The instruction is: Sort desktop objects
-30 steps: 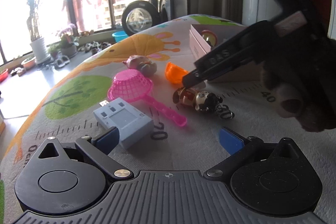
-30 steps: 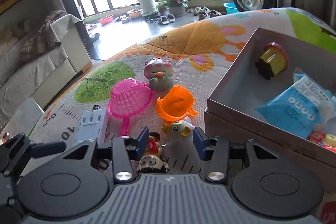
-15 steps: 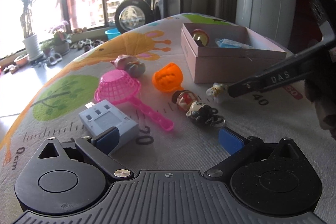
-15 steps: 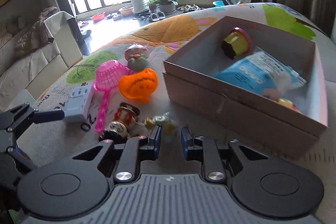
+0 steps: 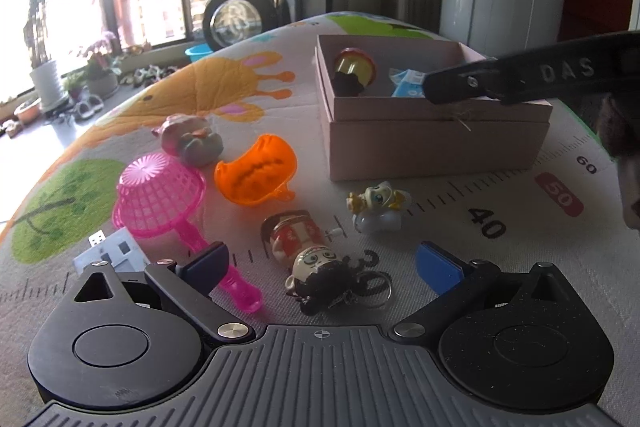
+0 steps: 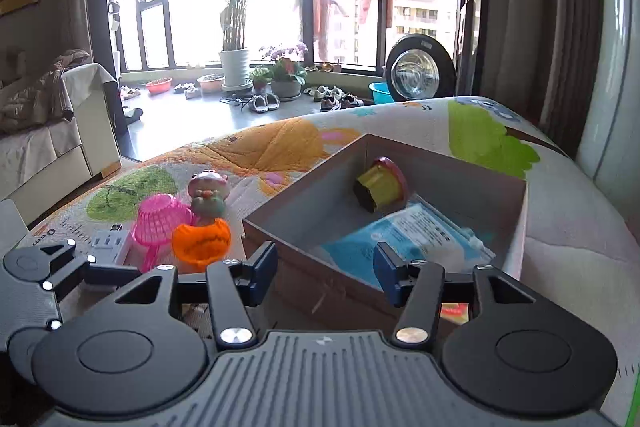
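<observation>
Left gripper jaws apart, empty. Doll keychain lies flat on the mat between the fingers: light, hard plastic, rounded, likely slippery; pinch the torso. Right gripper spread, empty, over the box.

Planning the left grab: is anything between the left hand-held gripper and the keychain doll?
Nothing visible. The keychain doll lies on the mat directly ahead of the open left hand-held gripper; the pink strainer handle sits just beside its left finger.
</observation>
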The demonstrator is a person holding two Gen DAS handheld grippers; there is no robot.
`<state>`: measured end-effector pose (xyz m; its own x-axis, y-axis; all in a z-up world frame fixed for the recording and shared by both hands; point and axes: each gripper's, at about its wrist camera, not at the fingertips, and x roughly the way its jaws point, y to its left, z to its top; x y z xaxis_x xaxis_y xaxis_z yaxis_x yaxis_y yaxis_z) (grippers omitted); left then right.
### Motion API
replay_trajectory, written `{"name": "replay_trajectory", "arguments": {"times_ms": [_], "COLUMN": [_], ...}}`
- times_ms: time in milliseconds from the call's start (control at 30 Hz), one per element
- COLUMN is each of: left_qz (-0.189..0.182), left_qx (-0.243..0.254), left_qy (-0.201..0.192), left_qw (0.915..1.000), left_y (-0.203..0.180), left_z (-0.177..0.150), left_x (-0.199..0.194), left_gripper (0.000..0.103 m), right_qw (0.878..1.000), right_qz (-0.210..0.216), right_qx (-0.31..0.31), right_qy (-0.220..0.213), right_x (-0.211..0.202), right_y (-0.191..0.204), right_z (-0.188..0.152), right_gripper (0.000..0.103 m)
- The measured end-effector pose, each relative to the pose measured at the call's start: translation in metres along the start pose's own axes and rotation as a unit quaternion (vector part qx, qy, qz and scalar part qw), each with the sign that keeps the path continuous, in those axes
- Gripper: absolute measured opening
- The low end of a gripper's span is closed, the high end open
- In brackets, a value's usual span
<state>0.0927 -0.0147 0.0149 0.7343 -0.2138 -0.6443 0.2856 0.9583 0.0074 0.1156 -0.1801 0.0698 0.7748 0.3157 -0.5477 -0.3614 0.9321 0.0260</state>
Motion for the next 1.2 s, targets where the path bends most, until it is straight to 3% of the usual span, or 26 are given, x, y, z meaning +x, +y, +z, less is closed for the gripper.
{"name": "replay_trajectory", "arguments": {"times_ms": [67,200,367,467,700,833,967,1033,1133,1200], "left_qz": [0.000,0.000,-0.005,-0.018,-0.041,-0.065,-0.070,-0.053,0.002,0.012], "left_qx": [-0.005,-0.009,0.000,0.002,0.009,0.027,0.051,0.058,0.056,0.037], "left_qy": [0.001,-0.002,-0.013,-0.016,-0.012,-0.002,-0.001,0.000,0.006,0.011], "left_qw": [1.0000,1.0000,0.9999,0.9997,0.9990,0.9975,0.9963,0.9969,0.9984,0.9992], "left_y": [0.003,0.010,0.017,0.020,0.017,0.012,0.008,0.009,0.016,0.028], "left_z": [-0.001,-0.002,-0.007,-0.013,-0.033,-0.048,-0.063,-0.066,-0.067,-0.067], "left_x": [0.000,-0.001,-0.008,-0.017,-0.040,-0.061,-0.080,-0.084,-0.084,-0.084], "left_gripper": [0.091,0.084,0.061,0.043,0.043,0.043,0.044,0.048,0.055,0.061], "right_qw": [1.000,0.993,0.992,0.990,0.985,0.989,0.983,0.983,0.985,0.986], "right_qz": [0.013,0.074,0.083,0.102,0.150,0.148,0.178,0.163,0.137,0.122], "right_qx": [0.016,0.060,0.063,0.061,0.043,-0.001,-0.048,-0.077,-0.074,-0.077], "right_qy": [0.016,0.076,0.072,0.076,0.077,0.029,0.011,0.023,0.070,0.085], "right_x": [0.016,0.044,0.028,0.011,-0.032,-0.069,-0.092,-0.087,-0.058,-0.041], "right_y": [-0.004,-0.013,-0.007,-0.002,0.019,0.032,0.047,0.059,0.072,0.079], "right_z": [0.010,0.016,0.005,-0.007,-0.032,-0.043,-0.053,-0.058,-0.064,-0.067], "right_gripper": [0.058,0.060,0.067,0.068,0.070,0.070,0.070,0.070,0.070,0.069]}}
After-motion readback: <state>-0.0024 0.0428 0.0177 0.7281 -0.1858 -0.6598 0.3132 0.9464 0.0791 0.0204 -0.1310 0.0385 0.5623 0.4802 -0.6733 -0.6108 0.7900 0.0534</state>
